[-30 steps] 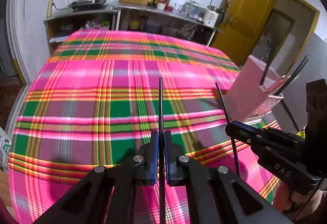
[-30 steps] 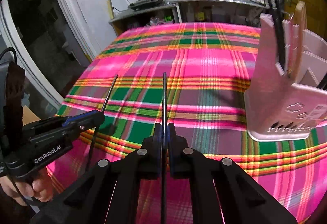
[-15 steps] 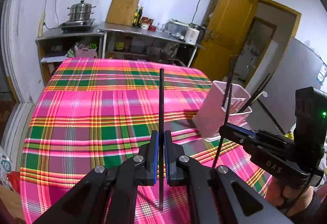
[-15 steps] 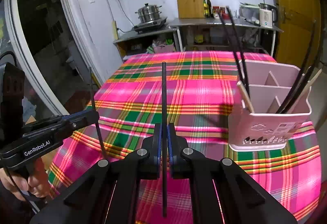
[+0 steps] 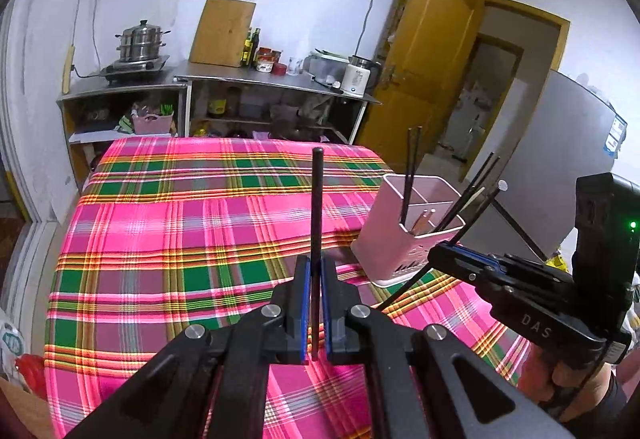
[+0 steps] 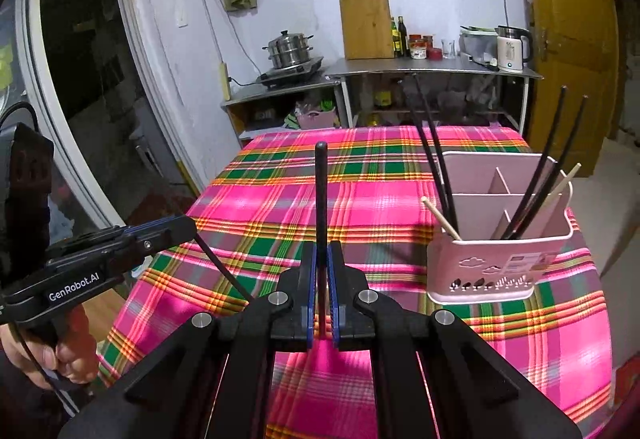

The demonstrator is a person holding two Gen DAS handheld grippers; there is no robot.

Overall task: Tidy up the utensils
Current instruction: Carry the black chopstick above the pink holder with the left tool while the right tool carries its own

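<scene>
My left gripper is shut on a black chopstick that points up and forward above the plaid tablecloth. My right gripper is shut on another black chopstick. A pink utensil holder with dividers stands on the table to the right, holding several black and wooden chopsticks; it also shows in the left wrist view. The right gripper appears in the left wrist view, close to the holder. The left gripper appears in the right wrist view, at the table's left edge.
A metal counter at the back carries a steamer pot, a cutting board, bottles and a kettle. A yellow door stands open to the right. The table's near and left edges drop to the floor.
Both grippers have risen and tilted up with their chopsticks, so the view now takes in the whole table and the room. The holder now appears smaller and farther off.
</scene>
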